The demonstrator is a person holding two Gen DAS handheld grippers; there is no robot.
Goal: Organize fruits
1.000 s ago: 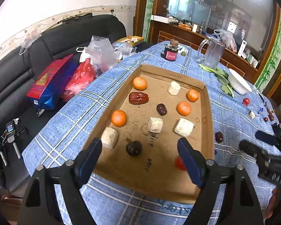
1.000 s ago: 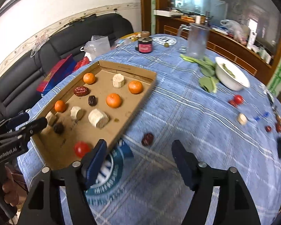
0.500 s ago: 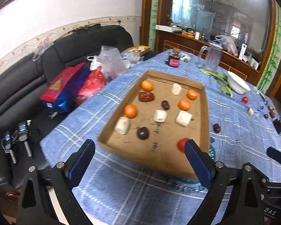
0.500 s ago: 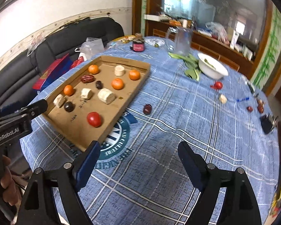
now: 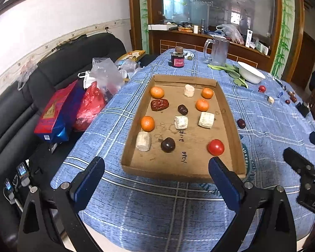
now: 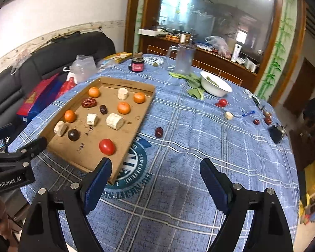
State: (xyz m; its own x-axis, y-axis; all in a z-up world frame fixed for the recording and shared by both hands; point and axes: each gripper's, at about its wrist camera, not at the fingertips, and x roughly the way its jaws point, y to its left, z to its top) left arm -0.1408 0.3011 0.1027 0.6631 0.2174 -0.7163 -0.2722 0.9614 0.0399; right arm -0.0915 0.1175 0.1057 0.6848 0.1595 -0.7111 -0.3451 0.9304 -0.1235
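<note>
A cardboard tray lies on the blue checked tablecloth. It holds several oranges, pale cut chunks, dark red dates, a dark plum and a red tomato. A loose date lies right of the tray. Another tomato, a pale chunk and small dates lie far right. My left gripper is open and empty before the tray's near edge. My right gripper is open and empty above the cloth.
A white bowl, greens, a glass pitcher and a dark jar stand at the table's far side. A black sofa with bags is to the left. The table edge is just below both grippers.
Both grippers have pulled back and up from the tray, so more of the table shows. The red tomato lies in the tray's near right part, uncovered. Both stay open.
</note>
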